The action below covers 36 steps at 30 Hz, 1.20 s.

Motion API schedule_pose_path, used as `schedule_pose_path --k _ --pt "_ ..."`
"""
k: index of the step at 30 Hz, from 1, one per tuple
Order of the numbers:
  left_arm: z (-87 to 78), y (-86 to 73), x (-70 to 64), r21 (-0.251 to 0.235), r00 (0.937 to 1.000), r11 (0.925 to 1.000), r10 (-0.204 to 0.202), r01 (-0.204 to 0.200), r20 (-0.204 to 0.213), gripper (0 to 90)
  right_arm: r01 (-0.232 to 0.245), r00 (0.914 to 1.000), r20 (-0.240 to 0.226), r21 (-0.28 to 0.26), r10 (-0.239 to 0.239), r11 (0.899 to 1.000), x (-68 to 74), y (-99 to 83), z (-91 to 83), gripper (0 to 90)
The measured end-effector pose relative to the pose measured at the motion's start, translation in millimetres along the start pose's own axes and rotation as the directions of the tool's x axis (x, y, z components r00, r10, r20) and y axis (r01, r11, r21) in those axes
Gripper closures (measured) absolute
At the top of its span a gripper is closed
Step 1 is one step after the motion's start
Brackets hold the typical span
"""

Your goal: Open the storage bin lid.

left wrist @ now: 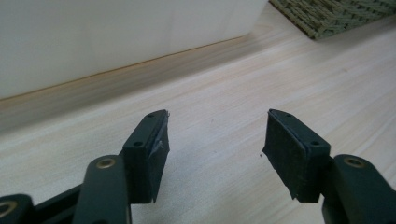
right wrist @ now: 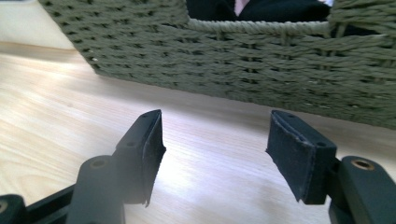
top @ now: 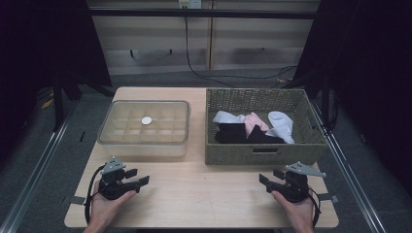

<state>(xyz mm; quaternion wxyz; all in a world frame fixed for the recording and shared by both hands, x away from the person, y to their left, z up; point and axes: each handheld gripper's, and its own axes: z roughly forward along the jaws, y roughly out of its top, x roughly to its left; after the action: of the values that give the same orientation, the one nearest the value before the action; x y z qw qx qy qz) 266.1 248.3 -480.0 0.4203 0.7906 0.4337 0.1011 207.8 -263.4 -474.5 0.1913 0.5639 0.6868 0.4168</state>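
Left gripper [top: 137, 178]: It rested near the front left corner of the table [top: 204, 194]. Its jaws stood wide apart and held nothing.

Right gripper [top: 270, 178]: It rested near the front right corner of the table. Its jaws also stood wide apart, with nothing between them.

Basket [top: 262, 154]: A green woven basket sat on the right side of the table, toward the back edge. Its front wall stood just ahead of the right gripper.

In the basket: Soft clothes lay in a loose pile. There was a white piece [top: 283, 124], a pink piece [top: 253, 121] and a black piece [top: 231, 132]. They looked like socks, but I could not tell for sure.

Clear box [top: 144, 127]: A see-through box sat on the left side of the table, near the basket but not touching it. It was split into many small squares.

In the clear box: One small white round thing [top: 146, 120] showed near the middle. I could not tell if it lay inside or on a lid. The other squares looked empty.

What could go wrong: The clothes lay on top of each other, so one grab might lift two pieces at once. A low reach might bump the basket wall and push the basket. A floppy piece might hang over a square's wall and not drop in.
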Motion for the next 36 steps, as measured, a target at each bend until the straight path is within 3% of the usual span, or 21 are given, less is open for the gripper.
schedule_pose_path --k 3,6,9,10,15,16,19,20,23,24,26,32,34,36 --pt "-0.4 -0.3 1.6 0.008 0.9997 0.9997 -0.022 0.022 0.014 44.2 -0.006 0.9999 -0.009 0.000 0.006 1.000 -1.5 0.4 -0.2 35.5" --pt "-0.1 -1.7 7.3 0.026 0.9979 0.9976 -0.064 0.064 0.012 44.1 -0.021 0.9983 -0.053 0.025 0.023 0.999 -4.6 0.7 0.4 41.6" --pt "-0.7 -1.5 8.1 0.027 0.9977 0.9974 -0.067 0.067 0.012 44.7 -0.028 0.9967 -0.075 0.031 0.030 0.999 -5.3 1.2 0.6 42.1" --pt "-1.4 -1.4 7.3 0.034 0.9967 0.9967 -0.075 0.073 0.033 46.1 -0.024 0.9959 -0.086 0.029 0.027 0.999 -3.5 2.0 -1.0 42.9" --pt "-2.8 -0.6 3.6 0.041 0.9958 0.9967 -0.072 0.070 0.057 46.5 -0.019 0.9943 -0.104 0.031 0.023 0.999 1.4 3.1 -2.1 42.9" --pt "-4.4 0.1 1.4 0.036 0.9959 0.9974 -0.065 0.063 0.064 46.4 0.009 0.9946 -0.104 0.037 -0.005 0.999 4.3 4.6 -1.8 42.8" --pt "-6.5 1.5 1.1 0.033 0.9958 0.9975 -0.064 0.062 0.066 45.6 0.019 0.9931 -0.117 0.036 -0.015 0.999 10.4 7.5 -2.9 42.6" --pt "-8.2 2.2 2.2 0.024 0.9897 0.9933 -0.115 0.113 0.085 43.9 0.026 0.9925 -0.120 0.036 -0.021 0.999 12.7 8.5 -3.5 42.6" --pt "-9.7 3.9 2.6 0.023 0.9882 0.9930 -0.117 0.116 0.099 43.6 0.040 0.9907 -0.132 0.041 -0.034 0.998 16.8 10.1 -2.6 42.6" --pt "-10.9 5.3 2.9 0.018 0.9910 0.9950 -0.100 0.098 0.089 43.6 0.047 0.9900 -0.135 0.043 -0.041 0.998 18.4 10.9 -1.8 42.6" --pt "-14.7 8.8 3.5 -0.006 0.9892 0.9937 -0.111 0.112 0.096 43.0 0.068 0.9864 -0.153 0.047 -0.060 0.997 22.7 14.7 0.9 42.5" --pt "-18.2 10.5 3.0 0.001 0.9913 0.9951 -0.098 0.099 0.087 38.0 0.096 0.9821 -0.166 0.037 -0.089 0.995 33.9 26.0 4.5 41.3" --pt "-22.4 11.3 0.8 0.011 0.9954 0.9980 -0.063 0.063 0.072 37.9 0.105 0.9785 -0.182 0.036 -0.097 0.994 39.3 28.4 6.2 41.3" --pt "-24.8 12.9 -0.4 0.010 0.9947 0.9980 -0.064 0.063 0.080 37.6 0.111 0.9754 -0.196 0.040 -0.101 0.993 45.3 31.0 7.3 41.3"
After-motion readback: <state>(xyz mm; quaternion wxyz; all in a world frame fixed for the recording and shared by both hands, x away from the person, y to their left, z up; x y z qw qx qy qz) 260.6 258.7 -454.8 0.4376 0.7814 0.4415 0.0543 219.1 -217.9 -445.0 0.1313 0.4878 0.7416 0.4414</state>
